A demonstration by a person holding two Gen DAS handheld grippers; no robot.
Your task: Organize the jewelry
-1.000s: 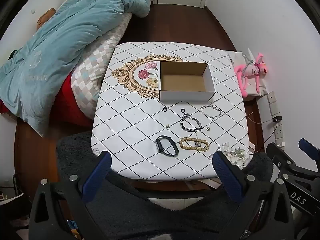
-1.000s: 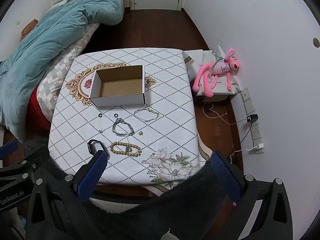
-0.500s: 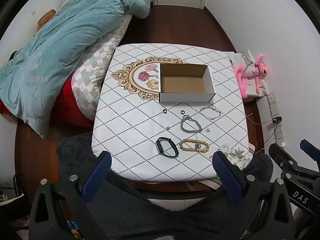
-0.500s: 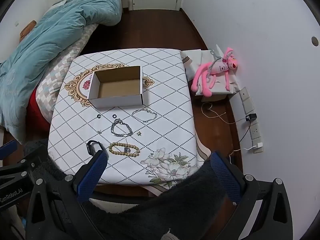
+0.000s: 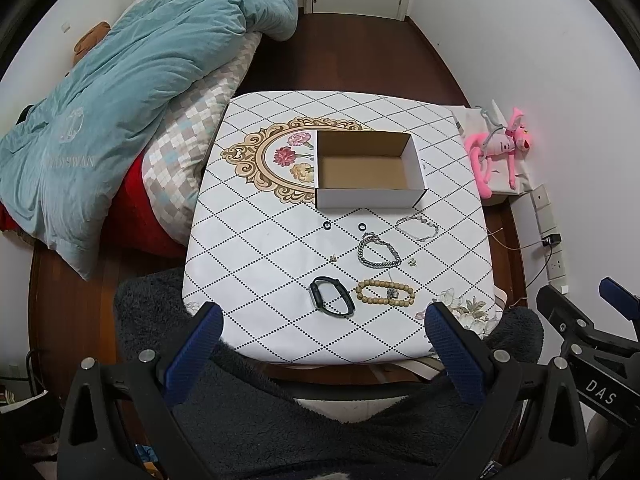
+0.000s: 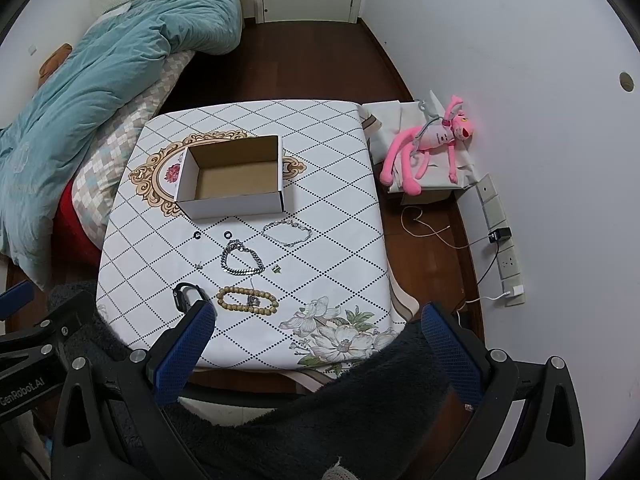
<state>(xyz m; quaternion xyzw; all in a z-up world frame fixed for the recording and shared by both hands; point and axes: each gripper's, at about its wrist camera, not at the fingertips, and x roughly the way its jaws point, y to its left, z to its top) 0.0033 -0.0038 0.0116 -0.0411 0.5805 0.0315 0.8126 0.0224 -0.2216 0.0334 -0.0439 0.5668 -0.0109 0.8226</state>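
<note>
An empty white cardboard box (image 5: 369, 168) (image 6: 234, 174) stands open on the patterned table (image 5: 260, 240) (image 6: 340, 240). In front of it lie a black band (image 5: 332, 295) (image 6: 185, 293), a wooden bead bracelet (image 5: 385, 293) (image 6: 247, 300), a thick silver chain bracelet (image 5: 378, 251) (image 6: 241, 259), a thin silver bracelet (image 5: 417, 227) (image 6: 288, 232), two small black rings (image 5: 327, 225) (image 5: 362, 226) and small earrings (image 5: 413, 262). My left gripper (image 5: 320, 322) and right gripper (image 6: 318, 318) hover open, high above the table's near edge, holding nothing.
A bed with a teal duvet (image 5: 120, 100) lies left of the table. A pink plush toy (image 6: 428, 148) sits on a box by the right wall, with sockets and cables (image 6: 496, 240) below. A dark fuzzy garment (image 5: 320, 420) fills the foreground.
Both views have pulled back and up slightly, so the table looks a little smaller and farther. The jewelry and the box have not moved.
</note>
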